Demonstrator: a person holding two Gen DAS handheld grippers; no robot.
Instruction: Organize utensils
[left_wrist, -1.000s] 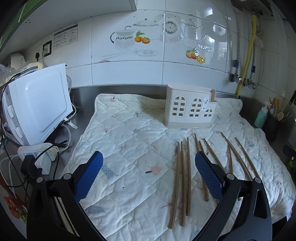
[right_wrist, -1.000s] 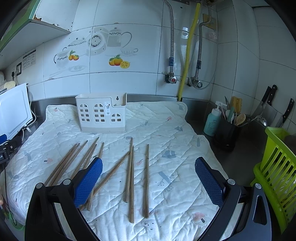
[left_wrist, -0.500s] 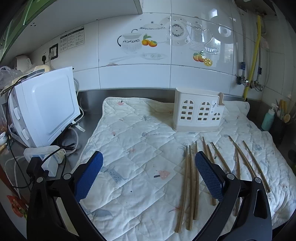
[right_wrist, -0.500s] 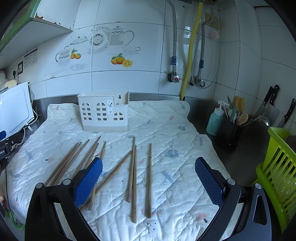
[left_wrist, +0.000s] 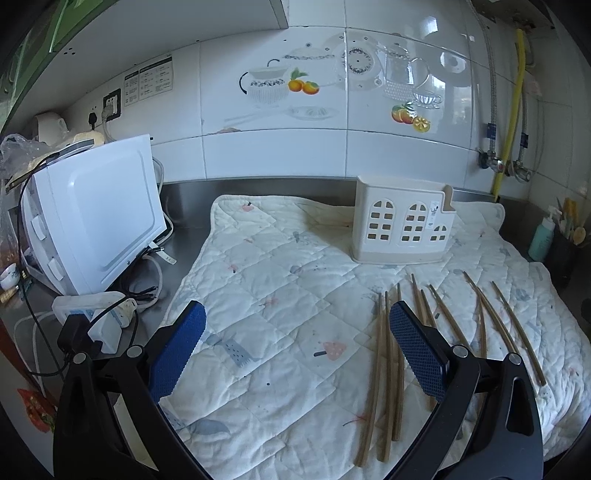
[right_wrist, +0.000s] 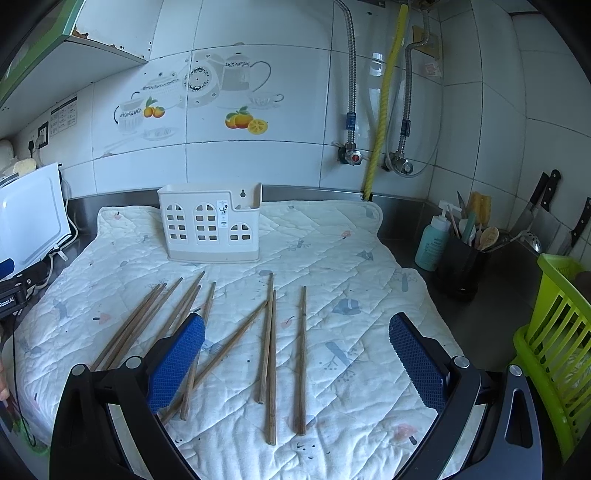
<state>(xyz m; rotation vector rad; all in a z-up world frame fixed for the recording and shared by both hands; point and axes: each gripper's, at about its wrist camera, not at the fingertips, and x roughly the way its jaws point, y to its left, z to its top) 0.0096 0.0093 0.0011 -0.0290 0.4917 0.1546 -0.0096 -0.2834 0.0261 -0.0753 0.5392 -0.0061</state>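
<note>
Ten wooden chopsticks (right_wrist: 270, 354) lie flat on the quilted mat (right_wrist: 332, 258), long axes running roughly toward the white holder (right_wrist: 210, 225) standing behind them. Left claw (left_wrist: 295, 350) and right claw (right_wrist: 295, 363) gape wide, empty.

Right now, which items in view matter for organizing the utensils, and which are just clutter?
Job:
- wooden chopsticks, loose on the quilted mat
- white slotted holder, upright at the back of the mat
- left gripper and right gripper, jaws open, empty

Lying about:
- white appliance
- teal bottle
- black utensil pot
- green rack
- knives
</note>
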